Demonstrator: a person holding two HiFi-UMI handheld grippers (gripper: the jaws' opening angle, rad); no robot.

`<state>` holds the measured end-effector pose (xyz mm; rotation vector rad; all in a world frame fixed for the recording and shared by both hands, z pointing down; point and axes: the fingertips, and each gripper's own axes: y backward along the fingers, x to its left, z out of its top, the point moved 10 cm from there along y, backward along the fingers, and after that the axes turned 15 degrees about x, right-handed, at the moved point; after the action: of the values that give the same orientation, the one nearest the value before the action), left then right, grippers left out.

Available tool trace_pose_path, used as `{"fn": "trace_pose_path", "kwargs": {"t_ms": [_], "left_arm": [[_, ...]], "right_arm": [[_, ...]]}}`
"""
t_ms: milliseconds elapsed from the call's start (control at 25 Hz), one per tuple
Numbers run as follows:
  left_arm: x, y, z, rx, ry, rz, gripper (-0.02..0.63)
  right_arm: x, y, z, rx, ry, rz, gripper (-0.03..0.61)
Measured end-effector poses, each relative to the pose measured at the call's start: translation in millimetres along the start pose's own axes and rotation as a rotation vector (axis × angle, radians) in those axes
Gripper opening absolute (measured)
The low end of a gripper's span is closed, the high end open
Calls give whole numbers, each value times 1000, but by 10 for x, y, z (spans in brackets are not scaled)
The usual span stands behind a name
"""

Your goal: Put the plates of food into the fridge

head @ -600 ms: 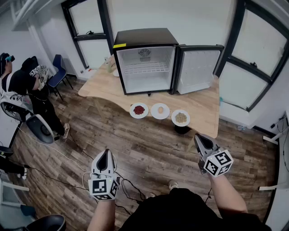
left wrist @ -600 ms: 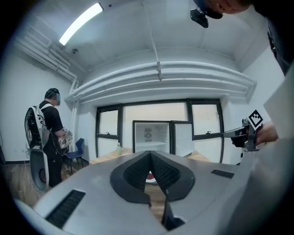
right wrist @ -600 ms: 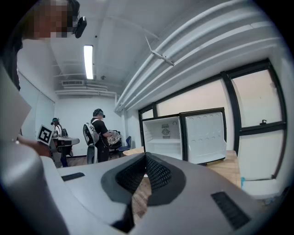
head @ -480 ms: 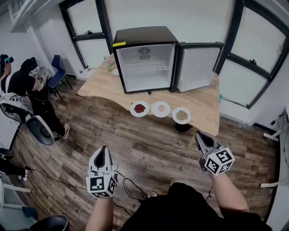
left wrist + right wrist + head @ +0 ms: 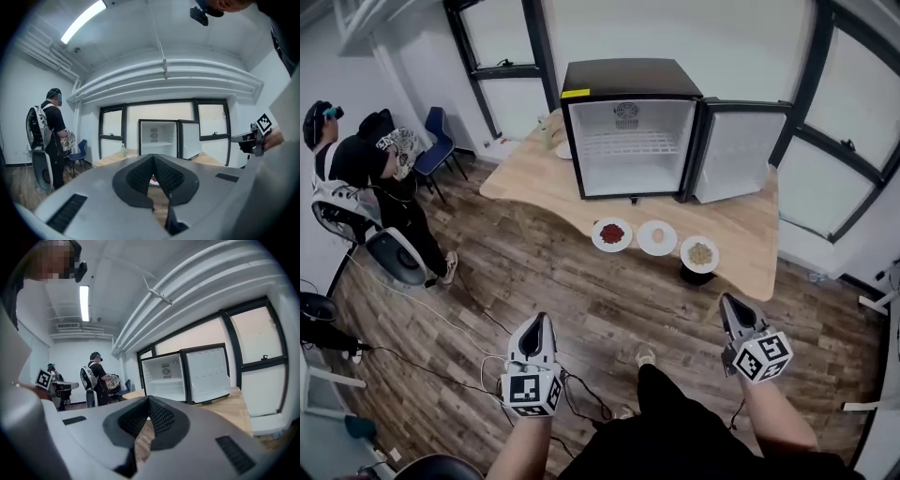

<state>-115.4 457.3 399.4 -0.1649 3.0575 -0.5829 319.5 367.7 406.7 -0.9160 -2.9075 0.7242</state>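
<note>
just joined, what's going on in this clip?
A person holds a gripper in each hand and stands back from the wooden table. The left gripper and the right gripper are both shut, hold nothing, and point toward the table. Three plates sit in a row near its front edge: the red-food plate, the middle plate and the tan-food plate. Behind them the mini fridge has its door open and looks empty. No plate is inside yet.

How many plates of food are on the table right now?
3, in a row on the table before the open fridge: red food left, a pale item middle, tan food right. More may hide beside the fridge.
</note>
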Motion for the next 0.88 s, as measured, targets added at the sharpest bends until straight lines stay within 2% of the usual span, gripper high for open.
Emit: {"fn": "trace_pose_path", "kwargs": {"t_ms": [240, 640, 880], "left_arm": [[156, -337, 305, 5, -26, 53, 5], [206, -1219, 840, 10, -42, 107, 5], [150, -1741, 1054, 6, -60, 132, 5]], "right_arm": [[-263, -560, 151, 16, -33, 27, 21], [-794, -1537, 716, 17, 8, 113, 21], [-1174, -1972, 869, 31, 25, 145, 21]]}}
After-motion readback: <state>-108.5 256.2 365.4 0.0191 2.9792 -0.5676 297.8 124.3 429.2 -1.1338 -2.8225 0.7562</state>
